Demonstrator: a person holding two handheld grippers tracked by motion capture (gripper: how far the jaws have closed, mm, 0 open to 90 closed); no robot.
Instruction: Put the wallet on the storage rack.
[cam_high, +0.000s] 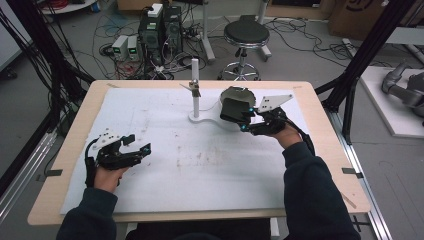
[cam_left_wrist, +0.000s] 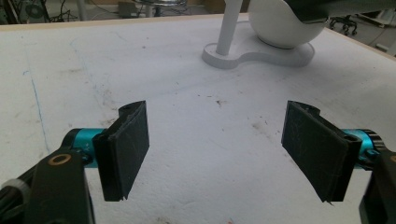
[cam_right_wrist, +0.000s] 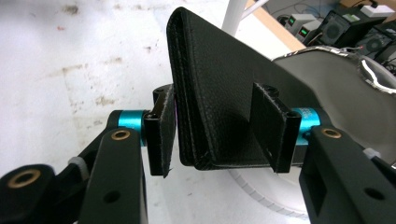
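Observation:
A black leather wallet (cam_right_wrist: 219, 88) stands on edge between the pads of my right gripper (cam_right_wrist: 214, 126), tilted, with both pads against it. In the high view that gripper (cam_high: 244, 120) holds the wallet (cam_high: 231, 109) at the near rim of a round bowl (cam_high: 239, 92) right of centre. The bowl (cam_right_wrist: 327, 79) is white outside and grey inside. My left gripper (cam_high: 137, 144) rests low at the near left of the table. Its jaws (cam_left_wrist: 215, 144) stand wide apart with only the white mat between them.
A white post (cam_high: 195, 82) rises from a flat white base (cam_high: 200, 119) that also carries the bowl (cam_left_wrist: 280, 23). A stained white mat (cam_high: 200, 160) covers the wooden table (cam_high: 320, 150). Behind the table are a stool (cam_high: 246, 32), computers (cam_high: 160, 30) and cables.

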